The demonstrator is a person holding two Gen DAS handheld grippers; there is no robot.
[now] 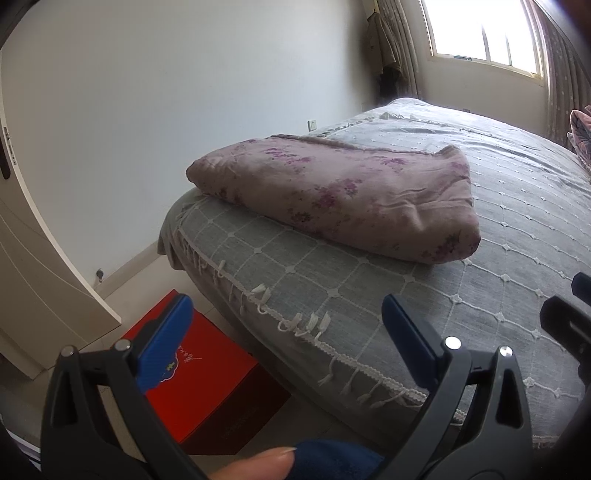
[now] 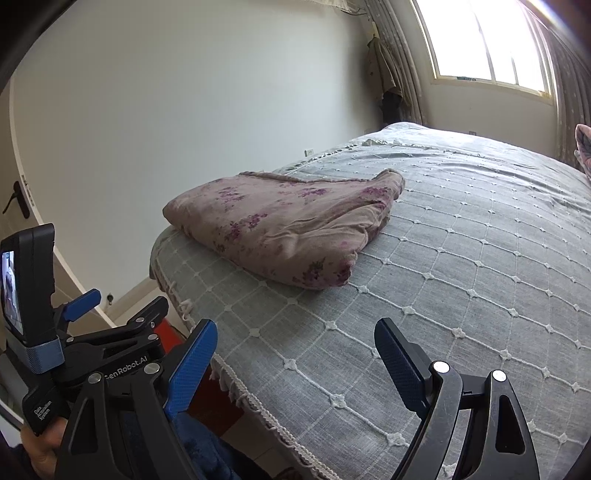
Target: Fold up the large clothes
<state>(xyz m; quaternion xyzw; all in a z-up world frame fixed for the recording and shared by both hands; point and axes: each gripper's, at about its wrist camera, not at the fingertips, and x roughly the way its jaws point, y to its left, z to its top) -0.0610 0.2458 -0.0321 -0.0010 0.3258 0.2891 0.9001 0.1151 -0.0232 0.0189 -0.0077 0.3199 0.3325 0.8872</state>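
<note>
While the folded floral cloth [image 1: 340,199] lies on the bed [image 1: 480,295], near the corner closest to the white wall [image 1: 147,110], both claws hang short of it with nothing between their blue pads. The left claw [image 1: 284,343] stands wide, one finger over the red box [image 1: 207,380] on the floor, the other over the bed's tasselled front edge [image 1: 295,325]. The right claw [image 2: 295,365] also stands wide, over the grey quilted cover just inside that same edge; in its view the left claw [image 2: 122,306] shows at the lower left, held by a hand [image 2: 40,443].

The cloth's nearest folded corner points toward the claws, and a strip of bare cover separates it from the front edge. Its far-left side sits close to the bed's side edge by the wall. To the right of the cloth the cover runs open and flat as far as a pillow [image 1: 581,133] at the frame's edge. A narrow floor gap lies between bed and wall, with a door [image 1: 37,277] at the left. A window [image 1: 484,33] and curtains fill the far corner.
</note>
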